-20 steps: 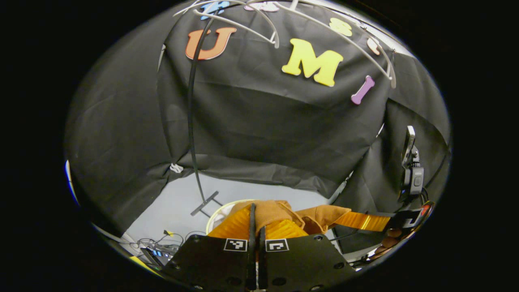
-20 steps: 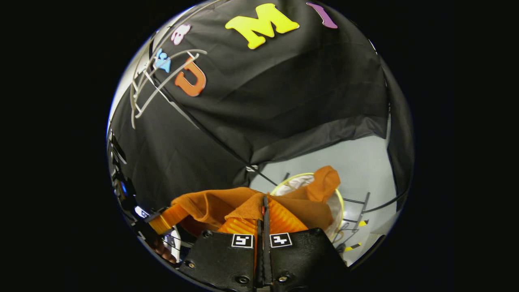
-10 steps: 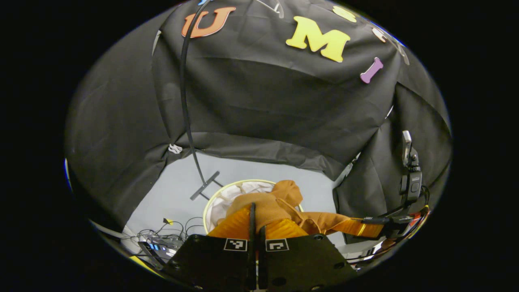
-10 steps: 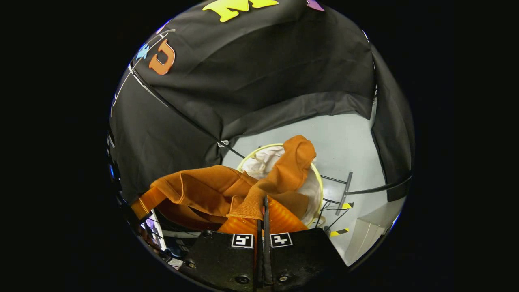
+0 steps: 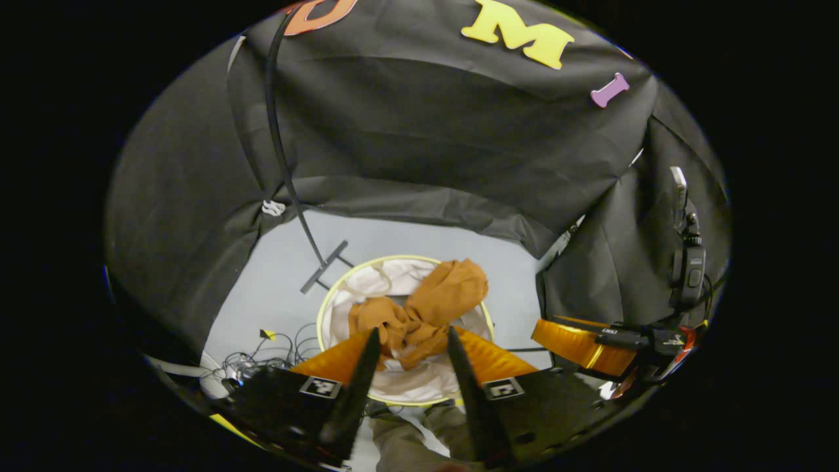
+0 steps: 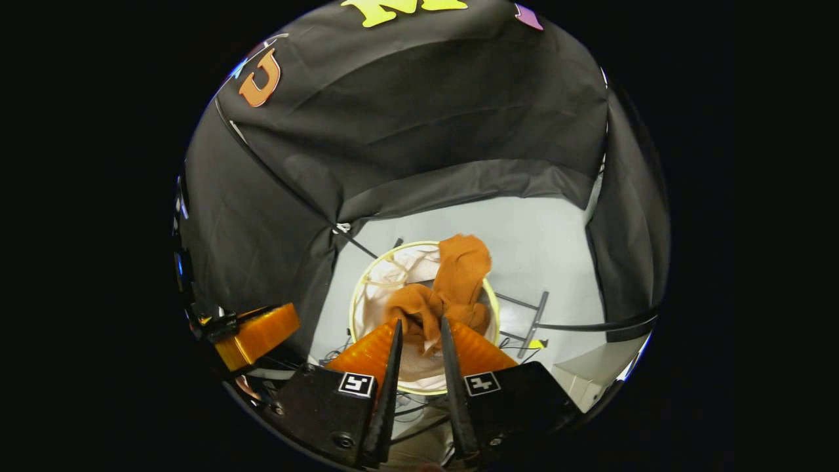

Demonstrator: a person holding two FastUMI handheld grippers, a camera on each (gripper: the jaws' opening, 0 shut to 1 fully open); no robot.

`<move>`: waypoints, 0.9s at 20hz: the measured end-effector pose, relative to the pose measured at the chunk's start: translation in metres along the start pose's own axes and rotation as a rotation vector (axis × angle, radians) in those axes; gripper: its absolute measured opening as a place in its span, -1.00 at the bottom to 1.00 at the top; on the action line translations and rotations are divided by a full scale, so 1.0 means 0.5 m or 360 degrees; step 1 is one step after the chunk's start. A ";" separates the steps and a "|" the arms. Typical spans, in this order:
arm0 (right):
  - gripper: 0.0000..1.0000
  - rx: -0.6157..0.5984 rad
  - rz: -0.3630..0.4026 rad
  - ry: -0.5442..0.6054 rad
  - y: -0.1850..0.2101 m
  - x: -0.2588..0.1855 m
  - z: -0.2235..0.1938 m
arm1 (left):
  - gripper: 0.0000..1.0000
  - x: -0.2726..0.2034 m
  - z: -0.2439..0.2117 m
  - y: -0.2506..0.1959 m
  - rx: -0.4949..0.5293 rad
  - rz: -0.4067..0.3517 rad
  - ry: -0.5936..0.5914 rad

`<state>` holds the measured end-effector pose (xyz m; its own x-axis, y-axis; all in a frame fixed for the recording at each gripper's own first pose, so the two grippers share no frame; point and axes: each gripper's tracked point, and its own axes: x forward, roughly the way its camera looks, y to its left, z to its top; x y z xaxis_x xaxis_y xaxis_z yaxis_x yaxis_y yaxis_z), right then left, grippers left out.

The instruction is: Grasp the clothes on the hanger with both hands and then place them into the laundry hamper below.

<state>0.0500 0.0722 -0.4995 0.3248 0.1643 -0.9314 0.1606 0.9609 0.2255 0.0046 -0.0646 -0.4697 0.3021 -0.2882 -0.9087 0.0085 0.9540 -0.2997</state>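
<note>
The orange-brown garment (image 5: 446, 292) lies crumpled inside the round white hamper (image 5: 367, 282), one fold draped over its far yellow rim. My left gripper (image 5: 413, 333) hovers above the hamper's near side, open, with nothing between its fingers. In the right gripper view the same garment (image 6: 462, 269) sits in the hamper (image 6: 393, 269), and my right gripper (image 6: 420, 321) hangs over it, open and holding nothing. The garment touches neither gripper. Off to the right in the left gripper view is the right gripper (image 5: 557, 331); the left gripper (image 6: 275, 324) shows at the left of the right gripper view.
The clothes rack's black pole and foot (image 5: 324, 265) stand just behind the hamper, with more of its base bars (image 6: 534, 314) to the right. Cables (image 5: 262, 354) lie on the grey floor at left. A person's trouser legs (image 5: 419, 439) are below the grippers.
Both grippers came down over the hamper, tilted downward and went from shut on the garment to open. The garment dropped from them into the hamper.
</note>
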 end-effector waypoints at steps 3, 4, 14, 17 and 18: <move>0.14 0.0003 -0.0031 -0.0105 -0.009 -0.059 0.013 | 0.67 -0.014 -0.003 -0.006 0.0031 -0.0018 -0.0020; 0.16 0.0014 -0.0039 -0.0167 -0.009 -0.081 0.029 | 0.83 -0.025 0.001 -0.007 0.0036 -0.0021 -0.0041; 0.17 0.0082 -0.0138 -0.0666 -0.017 -0.298 0.061 | 0.90 -0.204 0.106 -0.011 0.0276 0.0015 -0.0411; 0.15 0.0098 -0.0169 -0.0795 -0.019 -0.382 0.065 | 0.90 -0.291 0.149 -0.027 0.0333 0.0025 -0.0601; 0.15 0.0092 -0.0190 -0.0855 -0.022 -0.417 0.068 | 0.90 -0.325 0.166 -0.032 0.0353 0.0037 -0.0685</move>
<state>0.0122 0.0197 -0.2982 0.7286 -0.0962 -0.6781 0.2713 0.9496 0.1567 0.0346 -0.0262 -0.2929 0.6714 -0.2510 -0.6974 0.1863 0.9679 -0.1689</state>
